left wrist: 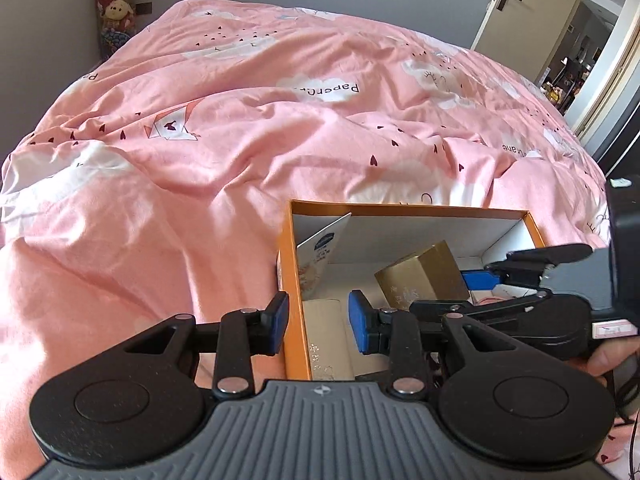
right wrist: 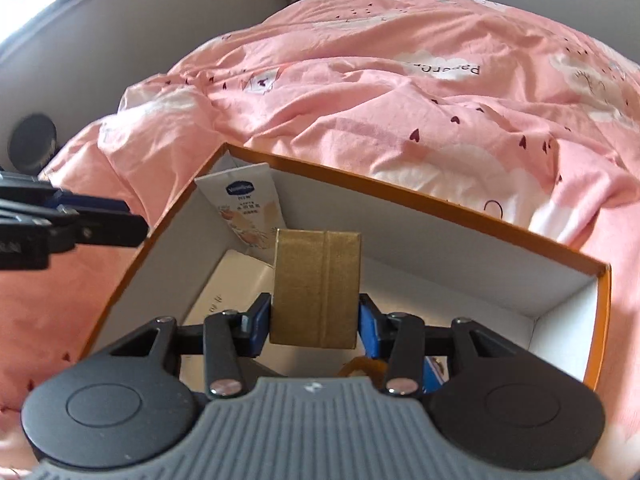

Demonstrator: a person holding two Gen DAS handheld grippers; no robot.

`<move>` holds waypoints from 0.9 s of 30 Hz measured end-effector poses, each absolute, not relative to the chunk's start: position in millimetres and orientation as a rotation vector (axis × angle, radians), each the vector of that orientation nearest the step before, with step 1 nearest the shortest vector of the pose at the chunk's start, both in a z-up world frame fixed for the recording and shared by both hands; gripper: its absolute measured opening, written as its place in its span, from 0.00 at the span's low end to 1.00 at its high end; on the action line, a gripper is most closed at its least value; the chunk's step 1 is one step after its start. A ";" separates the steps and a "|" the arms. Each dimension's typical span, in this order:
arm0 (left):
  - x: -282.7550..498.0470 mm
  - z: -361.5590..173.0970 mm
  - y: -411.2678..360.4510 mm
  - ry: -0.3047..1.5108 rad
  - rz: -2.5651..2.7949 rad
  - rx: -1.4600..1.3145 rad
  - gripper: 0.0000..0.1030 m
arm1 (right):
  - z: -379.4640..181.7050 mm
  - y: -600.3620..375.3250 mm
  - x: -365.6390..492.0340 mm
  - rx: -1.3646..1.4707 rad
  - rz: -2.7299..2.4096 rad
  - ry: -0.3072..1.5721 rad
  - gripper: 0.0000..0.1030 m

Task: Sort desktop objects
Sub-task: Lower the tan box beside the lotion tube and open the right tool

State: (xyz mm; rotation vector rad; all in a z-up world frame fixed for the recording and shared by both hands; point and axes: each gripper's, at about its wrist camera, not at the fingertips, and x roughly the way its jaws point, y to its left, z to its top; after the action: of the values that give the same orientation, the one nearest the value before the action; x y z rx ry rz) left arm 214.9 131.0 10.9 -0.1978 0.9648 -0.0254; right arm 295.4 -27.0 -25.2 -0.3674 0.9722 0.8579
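An orange box [left wrist: 400, 210] with a white inside lies open on a pink duvet. My right gripper [right wrist: 316, 320] is shut on a small gold box [right wrist: 316, 288] and holds it upright over the orange box [right wrist: 400, 196]. In the left wrist view the gold box [left wrist: 420, 276] and the right gripper [left wrist: 480, 280] hang inside the box's right half. My left gripper [left wrist: 320, 322] is open, its blue pads straddling the orange box's left wall without pressing it. It shows at the left edge of the right wrist view [right wrist: 132, 220].
A lotion tube [right wrist: 248, 208] leans in the box's far corner above a flat cream carton [right wrist: 232, 280]. Something brown and fuzzy [right wrist: 360, 368] lies under the right gripper. The pink duvet [left wrist: 200, 160] surrounds the box. Plush toys [left wrist: 116, 4] and a door [left wrist: 516, 0] stand behind.
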 end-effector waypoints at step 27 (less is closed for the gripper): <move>236.9 -23.7 145.5 1.058 -0.045 -0.256 0.36 | -51.4 9.6 306.4 -0.736 0.974 0.899 0.64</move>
State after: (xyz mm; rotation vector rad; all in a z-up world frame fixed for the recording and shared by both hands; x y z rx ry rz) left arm 236.9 145.5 -23.7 -0.2556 1.0575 -0.0453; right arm 306.4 9.6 -51.4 -0.7362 0.8994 0.9742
